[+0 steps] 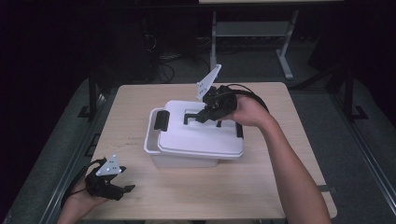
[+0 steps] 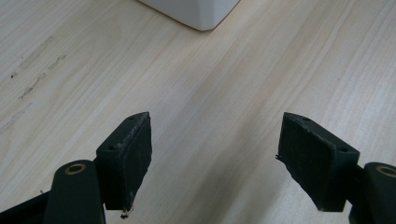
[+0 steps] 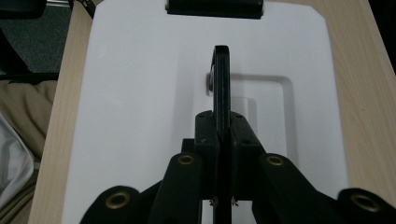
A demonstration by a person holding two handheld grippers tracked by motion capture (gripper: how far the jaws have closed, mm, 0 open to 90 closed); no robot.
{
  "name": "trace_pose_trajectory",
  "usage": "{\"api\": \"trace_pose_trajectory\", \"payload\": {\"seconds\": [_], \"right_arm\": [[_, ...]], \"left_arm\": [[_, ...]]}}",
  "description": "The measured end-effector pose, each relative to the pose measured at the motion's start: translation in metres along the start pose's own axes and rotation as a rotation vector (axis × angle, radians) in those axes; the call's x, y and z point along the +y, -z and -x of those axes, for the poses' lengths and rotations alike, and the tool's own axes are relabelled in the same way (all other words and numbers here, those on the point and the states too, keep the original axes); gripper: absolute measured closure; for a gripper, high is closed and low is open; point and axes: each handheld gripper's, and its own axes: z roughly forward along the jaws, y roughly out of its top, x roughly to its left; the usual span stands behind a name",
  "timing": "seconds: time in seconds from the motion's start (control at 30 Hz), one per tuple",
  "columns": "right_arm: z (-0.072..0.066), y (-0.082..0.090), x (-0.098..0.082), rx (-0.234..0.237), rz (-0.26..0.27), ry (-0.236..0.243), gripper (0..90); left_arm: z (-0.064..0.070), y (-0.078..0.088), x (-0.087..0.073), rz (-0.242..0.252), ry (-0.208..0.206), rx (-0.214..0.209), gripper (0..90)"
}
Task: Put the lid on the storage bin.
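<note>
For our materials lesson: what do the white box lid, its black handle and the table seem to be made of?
Lid: likely plastic, smooth matte white with moulded rounded edges and a recess.
Handle: probably hard black plastic, thin and rigid; the right tongs are shut on it.
Table: pale wood-grain surface, maybe laminate.

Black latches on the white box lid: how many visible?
2. One latch clips the lid's left end in the high view; the other sits at the right end, largely hidden behind the person's right hand. Others may be hidden on the far side.
</note>
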Motion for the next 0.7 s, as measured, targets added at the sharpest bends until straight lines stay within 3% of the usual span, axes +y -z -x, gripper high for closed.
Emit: {"api": "trace_pose_trajectory", "payload": {"seconds": [0.7], "right_arm": [[0.016,-0.032,0.027,0.044,-0.01,0.033,83.7]], "left_arm": [[-0.001,-0.002,-0.001,-0.004,0.005,-0.008,25.8]]}}
